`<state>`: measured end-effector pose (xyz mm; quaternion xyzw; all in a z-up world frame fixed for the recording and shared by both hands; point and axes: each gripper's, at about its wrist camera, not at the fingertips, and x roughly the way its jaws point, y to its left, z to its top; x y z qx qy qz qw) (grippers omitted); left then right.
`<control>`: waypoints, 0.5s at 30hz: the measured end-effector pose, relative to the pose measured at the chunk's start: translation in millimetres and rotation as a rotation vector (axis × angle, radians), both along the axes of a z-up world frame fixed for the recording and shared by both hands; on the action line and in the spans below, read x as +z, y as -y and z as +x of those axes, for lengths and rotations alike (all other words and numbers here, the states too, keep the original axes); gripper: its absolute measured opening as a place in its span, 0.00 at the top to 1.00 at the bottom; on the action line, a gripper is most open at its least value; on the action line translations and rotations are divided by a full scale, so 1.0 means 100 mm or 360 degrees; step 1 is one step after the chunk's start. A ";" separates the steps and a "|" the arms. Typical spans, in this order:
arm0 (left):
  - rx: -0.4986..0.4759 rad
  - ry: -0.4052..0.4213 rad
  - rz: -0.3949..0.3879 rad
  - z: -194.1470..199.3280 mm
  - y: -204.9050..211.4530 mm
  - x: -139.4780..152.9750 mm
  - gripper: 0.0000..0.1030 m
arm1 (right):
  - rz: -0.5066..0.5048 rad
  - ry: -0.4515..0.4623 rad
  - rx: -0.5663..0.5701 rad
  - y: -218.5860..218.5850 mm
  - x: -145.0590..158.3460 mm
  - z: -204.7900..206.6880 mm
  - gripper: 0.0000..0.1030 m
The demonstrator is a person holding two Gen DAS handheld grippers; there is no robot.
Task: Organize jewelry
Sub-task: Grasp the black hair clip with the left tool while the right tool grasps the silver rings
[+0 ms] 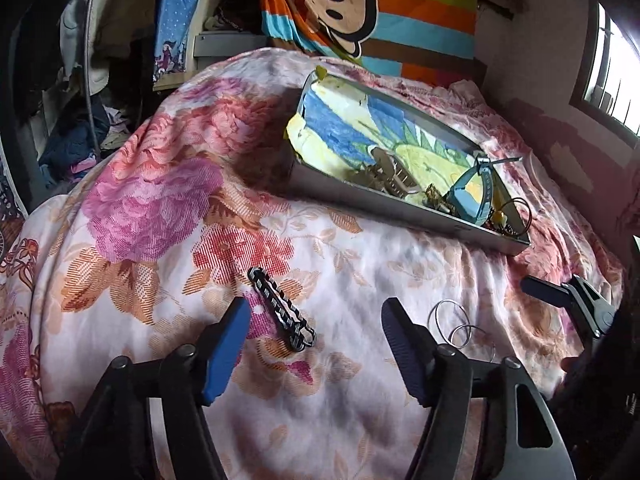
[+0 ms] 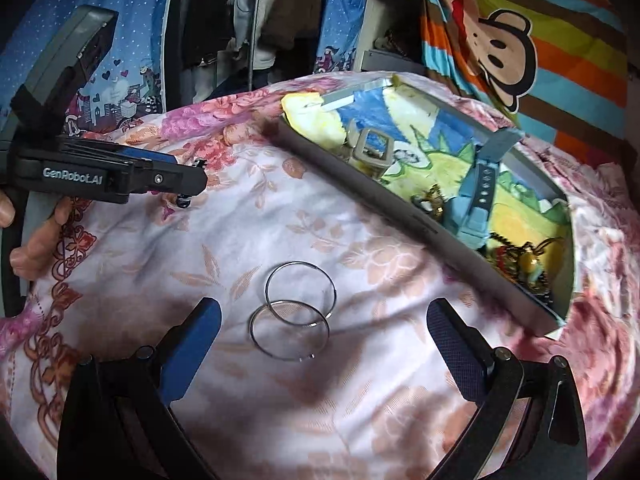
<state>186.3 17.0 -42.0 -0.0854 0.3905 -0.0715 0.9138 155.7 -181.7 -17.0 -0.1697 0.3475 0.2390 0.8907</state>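
Observation:
A black-and-white braided bracelet (image 1: 282,309) lies on the floral bedspread between the fingers of my open, empty left gripper (image 1: 314,318). Two thin silver hoops (image 2: 294,310) lie overlapping on the bedspread between the fingers of my open, empty right gripper (image 2: 324,322); they also show in the left wrist view (image 1: 456,326). A grey tray (image 1: 376,204) (image 2: 360,188) lined with a coloured drawing sits beyond. It holds a blue watch (image 2: 478,196) (image 1: 472,192), a beige watch (image 2: 370,152) (image 1: 390,170) and tangled gold jewelry (image 2: 524,258).
The floral bedspread (image 1: 360,360) covers the bed. A striped monkey blanket (image 1: 368,4) hangs behind. Hanging clothes and blue dotted fabric (image 2: 100,40) stand at the far side. The left gripper (image 2: 120,178) shows at the left of the right wrist view. A window (image 1: 616,68) is at right.

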 end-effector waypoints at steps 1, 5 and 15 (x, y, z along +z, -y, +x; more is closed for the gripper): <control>-0.0002 -0.0023 -0.0019 0.02 -0.01 -0.02 0.38 | 0.0002 -0.0013 0.0011 -0.01 -0.02 0.00 0.07; 0.0016 -0.0096 -0.0060 0.07 -0.06 -0.08 0.43 | 0.0011 -0.0073 0.0046 -0.04 -0.07 0.06 0.29; -0.0009 -0.0170 -0.0091 0.10 -0.04 -0.18 0.57 | 0.0078 -0.0183 0.0085 -0.05 -0.24 0.18 0.49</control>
